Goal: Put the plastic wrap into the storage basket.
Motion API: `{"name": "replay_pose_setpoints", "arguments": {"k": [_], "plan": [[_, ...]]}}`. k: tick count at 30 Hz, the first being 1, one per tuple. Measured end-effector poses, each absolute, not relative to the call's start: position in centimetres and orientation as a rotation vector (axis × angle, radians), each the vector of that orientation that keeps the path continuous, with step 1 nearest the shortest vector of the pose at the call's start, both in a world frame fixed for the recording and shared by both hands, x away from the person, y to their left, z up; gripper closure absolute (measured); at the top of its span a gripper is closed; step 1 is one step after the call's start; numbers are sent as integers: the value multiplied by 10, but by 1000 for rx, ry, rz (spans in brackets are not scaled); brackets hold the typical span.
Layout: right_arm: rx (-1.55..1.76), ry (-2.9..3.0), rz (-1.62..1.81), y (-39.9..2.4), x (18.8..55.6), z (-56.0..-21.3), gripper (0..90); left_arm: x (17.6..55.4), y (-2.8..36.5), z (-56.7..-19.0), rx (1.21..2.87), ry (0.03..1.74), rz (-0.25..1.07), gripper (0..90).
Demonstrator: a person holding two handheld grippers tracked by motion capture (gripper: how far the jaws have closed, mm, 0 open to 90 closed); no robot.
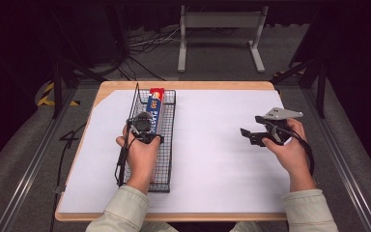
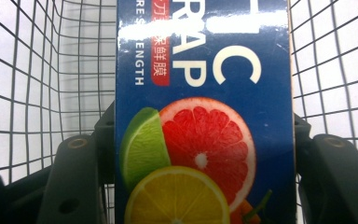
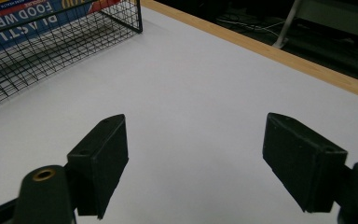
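We see the blue plastic wrap box [image 2: 204, 116] lying lengthwise inside the black wire basket [image 1: 166, 145] on the left half of the white-covered table [image 1: 212, 159]. The left gripper [image 1: 144, 129] reaches down into the basket, its 2 jaws closed against the box's 2 long sides. Well apart to the right, the right gripper [image 1: 251, 136] hovers over bare table, jaws spread wide with nothing between them.

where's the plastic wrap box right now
The plastic wrap box lies inside the wire basket on the table's left side in the high view, clamped between the left gripper jaws.
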State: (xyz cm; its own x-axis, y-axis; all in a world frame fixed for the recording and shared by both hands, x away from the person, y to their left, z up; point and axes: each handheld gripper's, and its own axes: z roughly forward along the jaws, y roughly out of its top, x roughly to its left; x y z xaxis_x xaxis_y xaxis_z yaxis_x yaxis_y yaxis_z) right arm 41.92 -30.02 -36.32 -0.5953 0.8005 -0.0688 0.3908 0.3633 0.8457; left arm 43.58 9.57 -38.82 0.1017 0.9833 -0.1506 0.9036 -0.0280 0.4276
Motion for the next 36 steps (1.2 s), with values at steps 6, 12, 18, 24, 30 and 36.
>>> {"name": "replay_pose_setpoints", "arguments": {"k": [6, 12, 18, 24, 30, 36], "plan": [[1034, 2148, 1152, -301, 419, -363, 224, 438, 95, -393, 1988, 1857, 238, 390], [1035, 2144, 1162, -302, 419, -362, 223, 438, 96, -399, 1992, 1879, 232, 390], [1032, 2142, 1160, -301, 419, -362, 220, 439, 93, -402, 1992, 1901, 223, 388], [1027, 2144, 1164, -301, 419, -362, 218, 437, 88, -403, 1986, 1903, 254, 376], [1028, 2146, 1167, -301, 418, -362, 214, 436, 88, -399, 1987, 1877, 281, 347], [1025, 2155, 1163, -299, 418, -363, 211, 435, 87, -388, 1984, 1820, 323, 284]]}}
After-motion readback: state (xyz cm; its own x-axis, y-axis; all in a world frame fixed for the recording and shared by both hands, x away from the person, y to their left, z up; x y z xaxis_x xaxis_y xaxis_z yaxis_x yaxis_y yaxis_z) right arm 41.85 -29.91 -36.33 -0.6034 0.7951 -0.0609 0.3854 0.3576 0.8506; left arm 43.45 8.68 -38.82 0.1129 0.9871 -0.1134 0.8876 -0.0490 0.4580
